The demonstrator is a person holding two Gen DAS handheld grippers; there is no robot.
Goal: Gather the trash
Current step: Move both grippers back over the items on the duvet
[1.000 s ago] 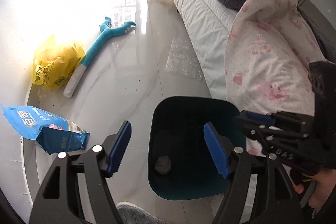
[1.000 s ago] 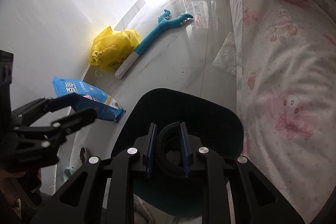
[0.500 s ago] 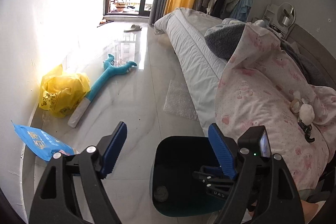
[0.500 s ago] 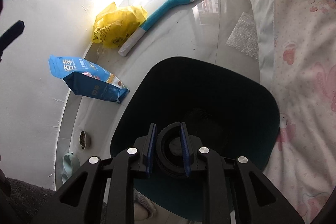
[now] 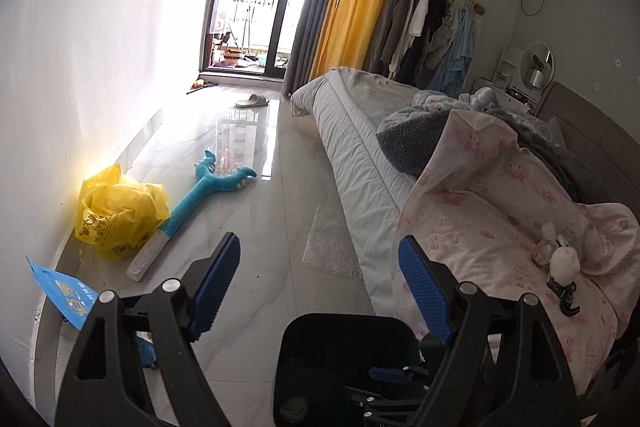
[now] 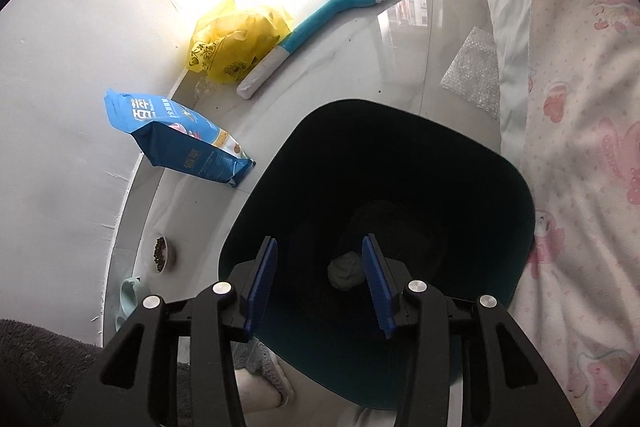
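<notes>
- Left wrist view: the left tool is seen spread wide with nothing between its blue pads, raised above the dark bin, which stands on the floor just beside the bed.
- A crumpled grey wad is seen lying at the bottom of the bin.
- Part of the right tool is seen low in the frame over the bin's opening; its spread cannot be told from this view.
- On the pink blanket, to the right of the bin, a small cluster of objects is seen, too small to identify beyond a white wad and a dark clip-like piece.
- A sheet of bubble wrap is seen flat on the floor beyond the bin, touching the bed's edge.
- Beyond and left of the bin, a yellow plastic bag is seen against the wall, with a teal plush toy just beside it.
- A blue pouch is seen left of the bin, partly hidden by the tool.
- Right wrist view: the right tool is seen held open at a moderate width, gripping nothing, directly over the bin.
- The grey wad is seen inside the bin, on its bottom.
- The blue pouch is seen left of the bin, leaning at the wall; the yellow bag and the plush toy lie beyond it.
- A small bowl of kibble is seen on the floor left of the bin, near the wall.
- The bubble wrap is seen beyond the bin on its right, against the bed.
</notes>
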